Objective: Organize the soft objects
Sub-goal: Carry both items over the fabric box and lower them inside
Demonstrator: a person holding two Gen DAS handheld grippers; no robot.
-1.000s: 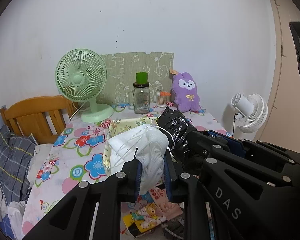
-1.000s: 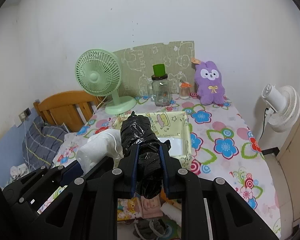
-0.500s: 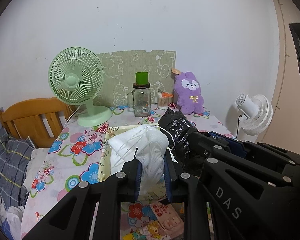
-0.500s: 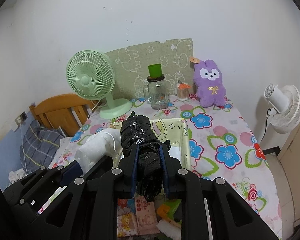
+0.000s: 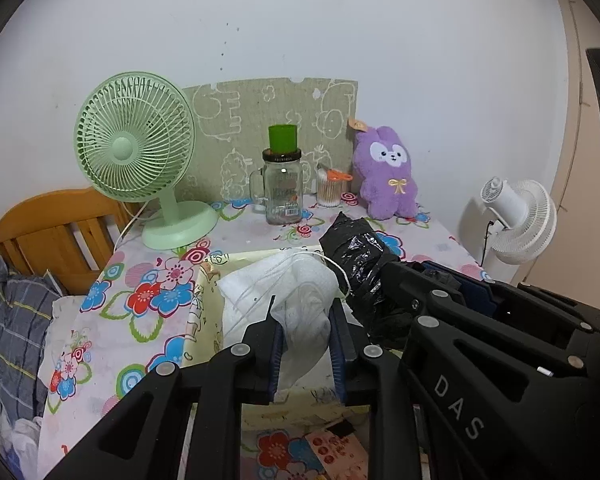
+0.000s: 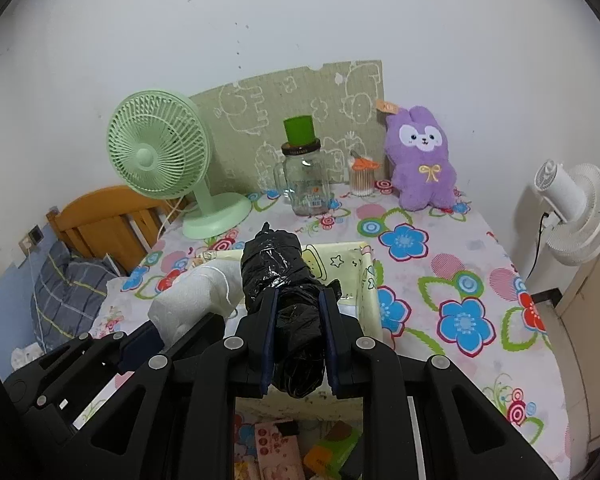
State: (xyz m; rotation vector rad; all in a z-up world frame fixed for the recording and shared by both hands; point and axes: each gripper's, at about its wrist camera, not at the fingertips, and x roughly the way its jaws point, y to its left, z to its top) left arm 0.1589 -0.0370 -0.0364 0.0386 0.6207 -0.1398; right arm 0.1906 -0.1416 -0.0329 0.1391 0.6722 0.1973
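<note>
Bundles are held above the yellow fabric bin [image 6: 367, 276], presumably for deposit. The left gripper [image 5: 305, 316] is clenched on the white bundle [image 5: 284, 288]; the right gripper [image 6: 298, 304] on the black plastic-wrapped bundle [image 6: 276, 264] beside it.

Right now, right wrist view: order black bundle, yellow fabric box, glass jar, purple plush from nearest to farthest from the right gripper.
1. Black bundle: clamped in the right gripper.
2. Yellow fabric box: just below and ahead.
3. Glass jar: back of the table, centre.
4. Purple plush: back right, at the wall; only slightly beyond the jar.
</note>
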